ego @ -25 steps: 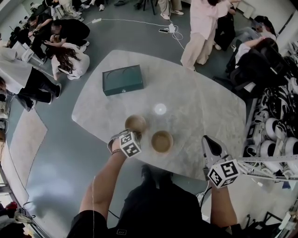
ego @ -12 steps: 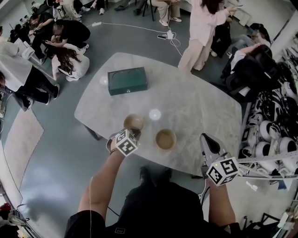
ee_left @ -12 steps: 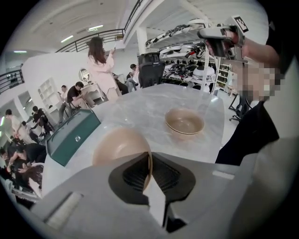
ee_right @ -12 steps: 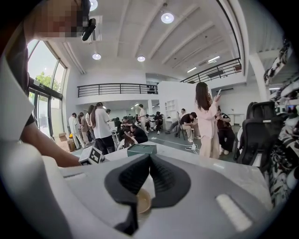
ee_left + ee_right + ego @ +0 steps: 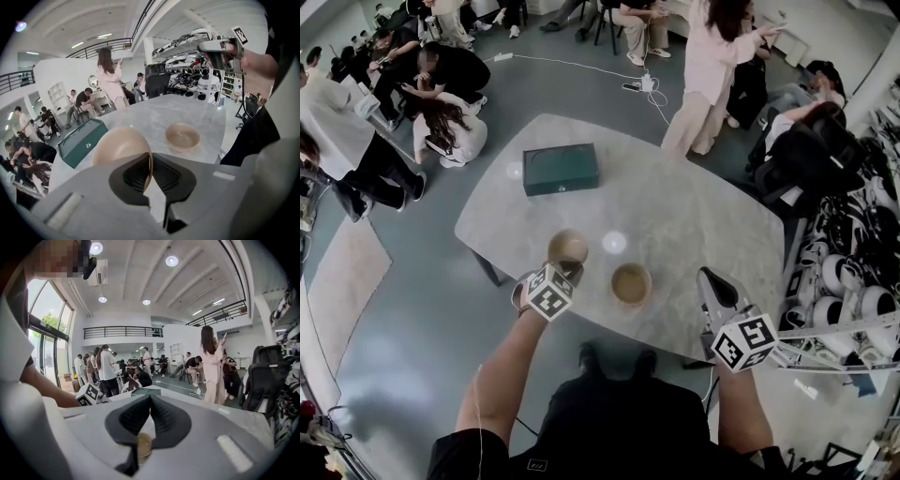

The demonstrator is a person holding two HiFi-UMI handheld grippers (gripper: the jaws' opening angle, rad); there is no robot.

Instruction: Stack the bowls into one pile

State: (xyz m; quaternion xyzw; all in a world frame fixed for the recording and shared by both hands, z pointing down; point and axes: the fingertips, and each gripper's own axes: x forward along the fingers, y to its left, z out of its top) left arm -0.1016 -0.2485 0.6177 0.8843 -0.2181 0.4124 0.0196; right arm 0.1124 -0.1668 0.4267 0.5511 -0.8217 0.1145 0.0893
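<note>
Left gripper (image 5: 151, 172) now on bowl (image 5: 119, 146) rim.

Two plain, round, tan bowls. The held bowl (image 5: 567, 247) is tilted steeply on edge, its rim pinched between the closed jaws of the left claw (image 5: 150, 171). It lies on the person's side of the green box (image 5: 561, 169), near it. The second bowl (image 5: 630, 283) sits upright and empty on the table (image 5: 703, 216), farther from the box and apart from the held bowl.

Left gripper (image 5: 150, 161) clamped tight, right gripper (image 5: 150, 403) closed.
</note>
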